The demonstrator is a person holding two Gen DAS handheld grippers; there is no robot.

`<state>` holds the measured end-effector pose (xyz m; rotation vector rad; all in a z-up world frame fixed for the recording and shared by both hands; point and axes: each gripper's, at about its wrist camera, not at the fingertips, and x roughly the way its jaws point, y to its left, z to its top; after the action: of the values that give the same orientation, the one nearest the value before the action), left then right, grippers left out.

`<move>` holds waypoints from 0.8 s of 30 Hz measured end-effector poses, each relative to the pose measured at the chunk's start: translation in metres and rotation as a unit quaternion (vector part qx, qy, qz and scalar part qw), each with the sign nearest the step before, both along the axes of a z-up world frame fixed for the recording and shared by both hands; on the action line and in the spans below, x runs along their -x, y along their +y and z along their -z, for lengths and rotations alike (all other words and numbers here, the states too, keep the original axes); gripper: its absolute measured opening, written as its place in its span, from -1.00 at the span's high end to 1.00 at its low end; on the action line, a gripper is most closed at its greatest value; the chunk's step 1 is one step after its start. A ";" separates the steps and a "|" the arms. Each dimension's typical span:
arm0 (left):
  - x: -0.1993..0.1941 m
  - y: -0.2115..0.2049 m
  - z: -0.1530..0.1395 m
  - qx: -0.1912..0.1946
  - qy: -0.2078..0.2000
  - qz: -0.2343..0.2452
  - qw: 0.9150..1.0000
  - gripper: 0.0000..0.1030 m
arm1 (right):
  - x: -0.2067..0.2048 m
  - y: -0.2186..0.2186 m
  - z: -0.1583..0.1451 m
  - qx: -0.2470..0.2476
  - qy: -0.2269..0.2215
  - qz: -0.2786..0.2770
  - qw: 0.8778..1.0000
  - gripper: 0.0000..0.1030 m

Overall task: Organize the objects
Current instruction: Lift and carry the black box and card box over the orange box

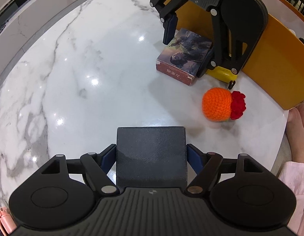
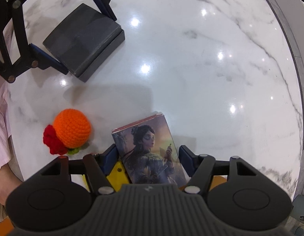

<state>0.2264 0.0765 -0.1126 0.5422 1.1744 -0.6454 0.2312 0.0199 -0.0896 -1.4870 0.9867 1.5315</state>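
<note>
left gripper (image 1: 151,155) is pinching the dark gray box (image 1: 151,155), right gripper (image 2: 147,154) sits spread around the illustrated card box (image 2: 150,145), crochet orange (image 2: 72,130) just beside it.

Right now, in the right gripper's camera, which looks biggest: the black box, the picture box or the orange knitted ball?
1. and 2. Black box and picture box: look alike, and the picture box sits nearer, so unsure.
3. Orange knitted ball: clearly smallest.

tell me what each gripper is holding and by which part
The left gripper straddles the dark grey textured box across its near end; firm contact is unclear. The right gripper flanks the illustrated card box, jaws apart, holding nothing.
</note>
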 end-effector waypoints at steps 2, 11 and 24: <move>0.001 0.000 -0.001 -0.001 -0.003 -0.008 1.000 -0.70 | 0.000 -0.001 -0.001 -0.012 0.000 0.000 1.000 -0.30; 0.010 0.002 -0.020 0.022 -0.045 -0.034 0.998 -0.68 | -0.006 -0.014 -0.035 -0.076 0.007 0.022 0.997 -0.27; 0.034 -0.022 -0.109 0.046 -0.138 -0.024 0.989 -0.68 | -0.001 -0.047 -0.131 -0.169 -0.004 0.030 0.985 -0.27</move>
<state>0.1923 0.0543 -0.0039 0.5064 0.8902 -0.5594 0.2318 -0.0273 0.0411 -1.2123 0.7162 1.5588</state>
